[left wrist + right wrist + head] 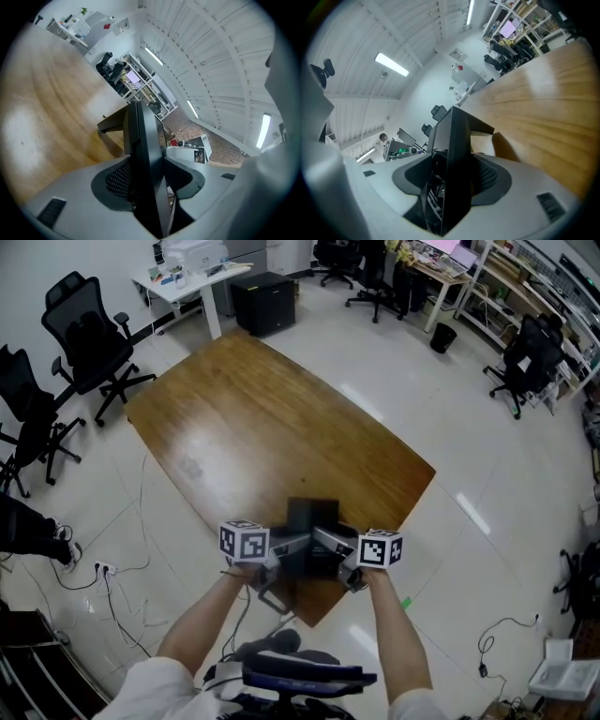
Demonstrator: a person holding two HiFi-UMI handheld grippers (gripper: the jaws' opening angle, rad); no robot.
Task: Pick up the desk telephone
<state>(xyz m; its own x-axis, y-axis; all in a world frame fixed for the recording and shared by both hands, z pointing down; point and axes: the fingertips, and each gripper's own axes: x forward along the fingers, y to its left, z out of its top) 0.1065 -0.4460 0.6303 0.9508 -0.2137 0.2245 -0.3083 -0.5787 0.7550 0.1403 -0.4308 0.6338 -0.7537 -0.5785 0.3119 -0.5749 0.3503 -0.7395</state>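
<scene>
The black desk telephone (311, 517) sits at the near corner of the wooden table (272, 418). My left gripper (289, 549) holds it from the left and my right gripper (330, 547) from the right, with their marker cubes just outside. In the left gripper view the phone's thin black edge (145, 154) stands upright between the grey jaws, and both dark pads lie against it. In the right gripper view the phone's body (457, 154) fills the gap between the jaws the same way, with the pads on both sides. The phone's top is hidden behind the grippers in the head view.
Black office chairs (84, 334) stand to the table's left, and more chairs (530, 357) at the far right. A black cabinet (262, 301) and a white desk (187, 277) stand beyond the table's far end. Cables (112, 577) trail over the floor at the near left.
</scene>
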